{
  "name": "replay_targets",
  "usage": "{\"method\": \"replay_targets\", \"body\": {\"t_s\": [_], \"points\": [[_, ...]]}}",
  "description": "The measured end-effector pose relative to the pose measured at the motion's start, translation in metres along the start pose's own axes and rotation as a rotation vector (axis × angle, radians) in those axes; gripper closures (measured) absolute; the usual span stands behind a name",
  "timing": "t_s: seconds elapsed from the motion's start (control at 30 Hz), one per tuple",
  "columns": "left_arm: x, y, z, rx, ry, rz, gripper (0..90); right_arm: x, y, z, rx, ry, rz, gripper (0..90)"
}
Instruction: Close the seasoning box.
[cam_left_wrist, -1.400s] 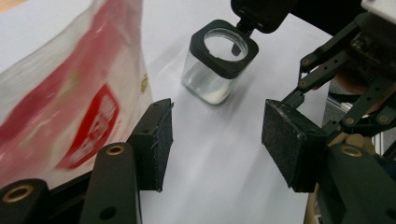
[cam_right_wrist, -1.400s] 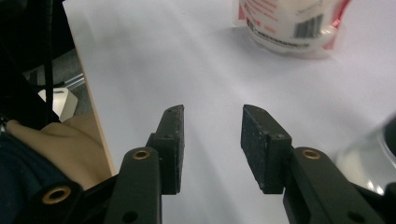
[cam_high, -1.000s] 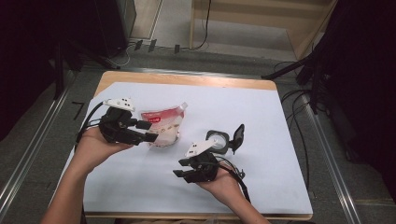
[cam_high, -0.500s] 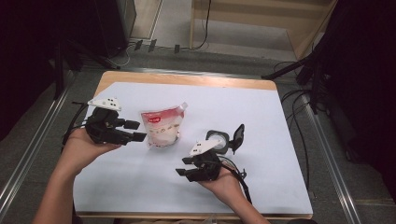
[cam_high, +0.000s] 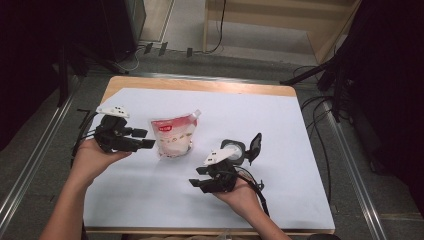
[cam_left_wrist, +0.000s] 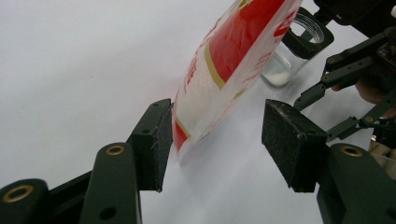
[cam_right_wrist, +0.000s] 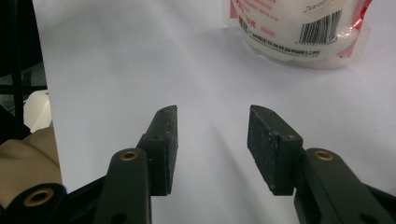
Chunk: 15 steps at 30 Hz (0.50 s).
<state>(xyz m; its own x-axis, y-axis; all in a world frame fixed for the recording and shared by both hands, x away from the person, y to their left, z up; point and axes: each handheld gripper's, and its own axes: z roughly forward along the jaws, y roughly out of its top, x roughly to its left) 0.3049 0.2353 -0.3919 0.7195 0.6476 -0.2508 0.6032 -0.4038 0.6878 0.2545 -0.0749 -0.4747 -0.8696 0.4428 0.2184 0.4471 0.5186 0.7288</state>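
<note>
the left gripper has its jaws apart, the pouch's lower corner between them with one pad right at its edge but no grip. the red and white pouch stands on the white table, long axis upright, leaning slightly, spout corner up and away from the person. the right gripper is parted with nothing between its jaws, near the open glass jar.

Left gripper off pouch
</note>
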Motion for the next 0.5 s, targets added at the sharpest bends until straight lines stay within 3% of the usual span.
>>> {"method": "replay_targets", "body": {"t_s": [0.23, 0.33, 0.5], "points": [[-0.002, 0.008, 0.022, -0.006, 0.008, 0.004, 44.1, 0.0, -0.001, 0.004, 0.009, 0.0, -0.007, 53.3], [-0.003, 0.013, 0.032, -0.01, -0.032, 0.006, 44.3, 0.001, -0.001, 0.007, 0.011, 0.006, -0.01, 53.3], [-0.007, 0.017, 0.042, -0.014, -0.008, 0.027, 44.6, 0.001, -0.001, 0.009, 0.01, 0.005, -0.007, 53.1]]}}
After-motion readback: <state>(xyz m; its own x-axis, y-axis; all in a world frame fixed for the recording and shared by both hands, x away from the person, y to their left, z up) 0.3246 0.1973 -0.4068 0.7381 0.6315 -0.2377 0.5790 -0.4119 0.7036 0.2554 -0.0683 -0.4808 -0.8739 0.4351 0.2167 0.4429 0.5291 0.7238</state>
